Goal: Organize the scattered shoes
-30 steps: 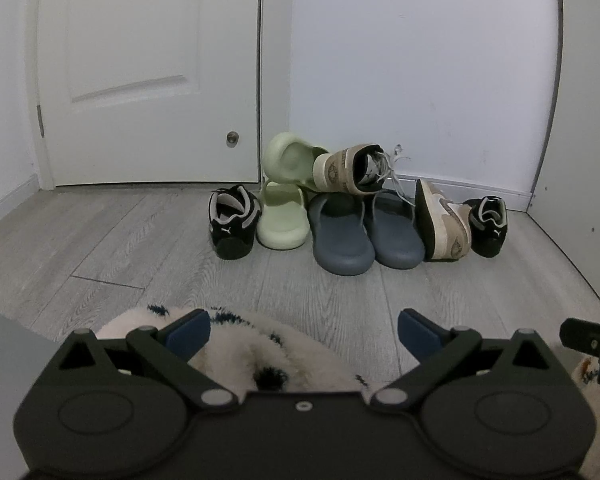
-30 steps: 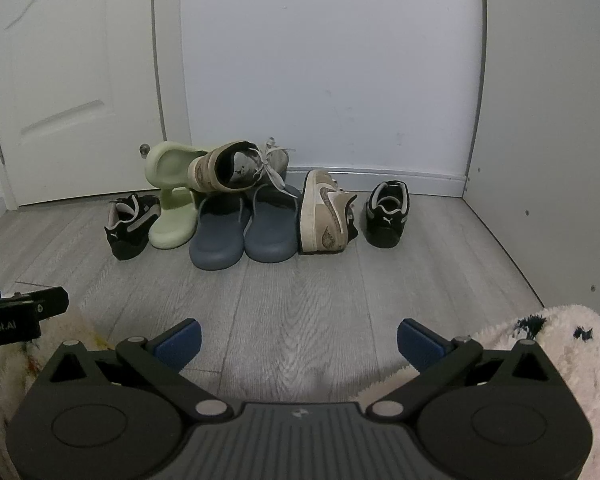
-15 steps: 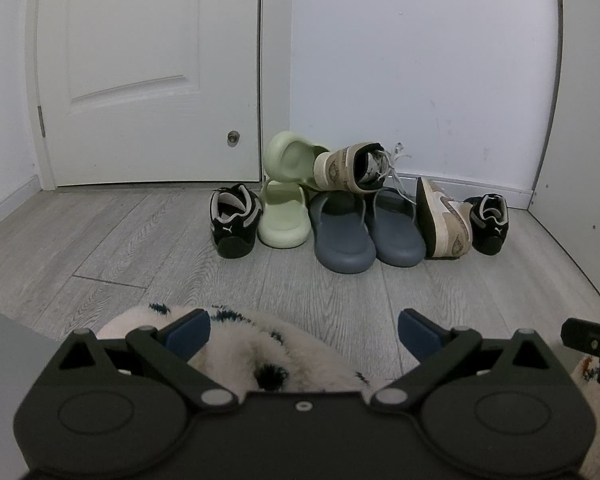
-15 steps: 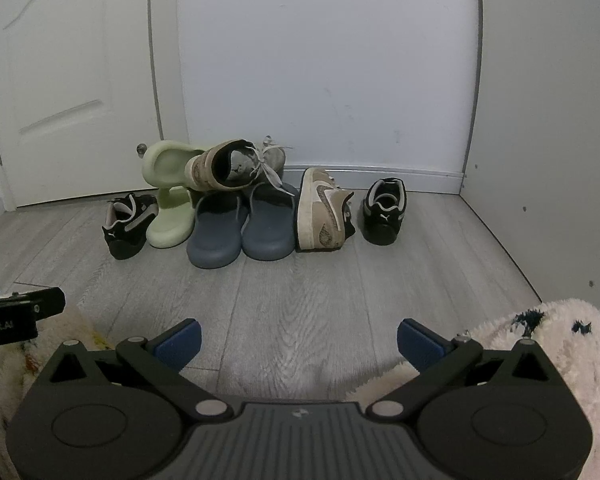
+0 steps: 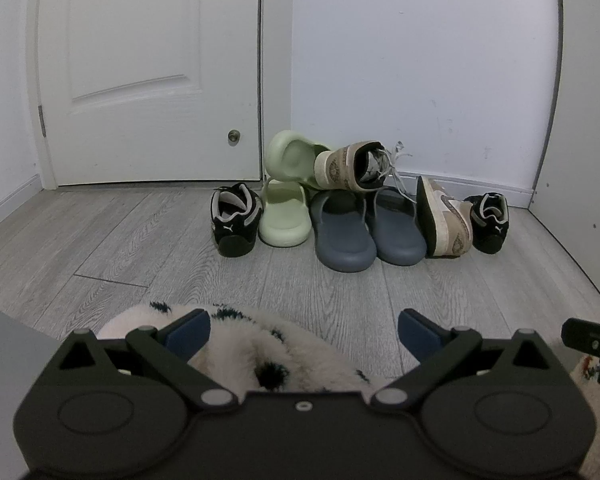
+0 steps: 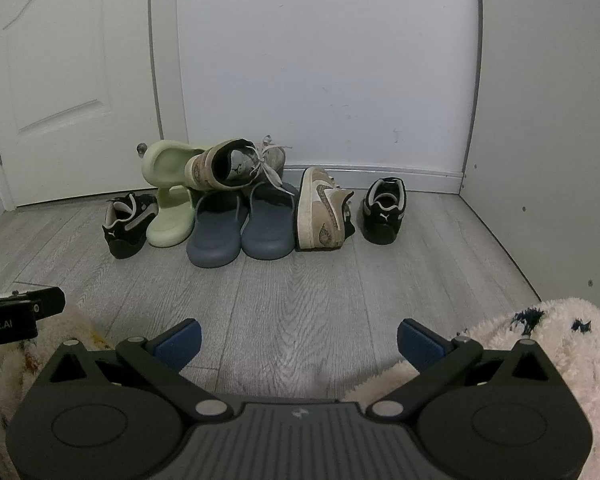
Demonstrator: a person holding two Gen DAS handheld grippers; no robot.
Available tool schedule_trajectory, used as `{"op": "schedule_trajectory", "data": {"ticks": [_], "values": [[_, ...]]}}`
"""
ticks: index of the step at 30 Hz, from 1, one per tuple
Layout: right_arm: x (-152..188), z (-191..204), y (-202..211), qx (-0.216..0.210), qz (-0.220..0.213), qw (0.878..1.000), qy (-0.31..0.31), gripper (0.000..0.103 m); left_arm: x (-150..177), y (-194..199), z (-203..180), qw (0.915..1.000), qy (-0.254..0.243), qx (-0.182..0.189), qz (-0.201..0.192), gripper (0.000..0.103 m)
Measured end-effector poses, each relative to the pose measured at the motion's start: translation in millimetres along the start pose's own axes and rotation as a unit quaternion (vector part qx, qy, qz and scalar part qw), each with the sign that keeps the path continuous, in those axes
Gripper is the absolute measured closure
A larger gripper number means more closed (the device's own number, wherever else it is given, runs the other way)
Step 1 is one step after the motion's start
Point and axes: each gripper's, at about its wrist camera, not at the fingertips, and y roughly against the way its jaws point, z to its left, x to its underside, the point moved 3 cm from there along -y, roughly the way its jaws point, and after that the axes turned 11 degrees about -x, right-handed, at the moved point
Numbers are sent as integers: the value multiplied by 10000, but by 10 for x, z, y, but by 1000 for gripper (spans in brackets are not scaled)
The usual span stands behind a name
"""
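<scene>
Against the wall, jumbled shoes (image 5: 352,208) are observed; left gripper (image 5: 304,330) and right gripper (image 6: 299,338) are held spread, empty.

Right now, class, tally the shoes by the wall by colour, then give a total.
Black trainers: 2
Green slippers: 2
Blue-grey slippers: 2
Tan trainers: 2
Total: 8

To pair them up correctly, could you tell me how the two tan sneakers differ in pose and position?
The upper tan sneaker lies on its side atop the pile, across the grey slides, its opening facing the camera. The lower tan sneaker is on the floor, tipped on its edge, between the slides and the right black sneaker. Both share tan patterned panels, pale soles and white laces.
</scene>
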Motion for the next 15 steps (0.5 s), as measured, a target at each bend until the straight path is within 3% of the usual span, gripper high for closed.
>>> {"op": "schedule_trajectory", "data": {"ticks": [15], "values": [[21,0,-24,-6,45,10000,4,0,-31,-13,-11,10000,-9,-7,29,1]]}}
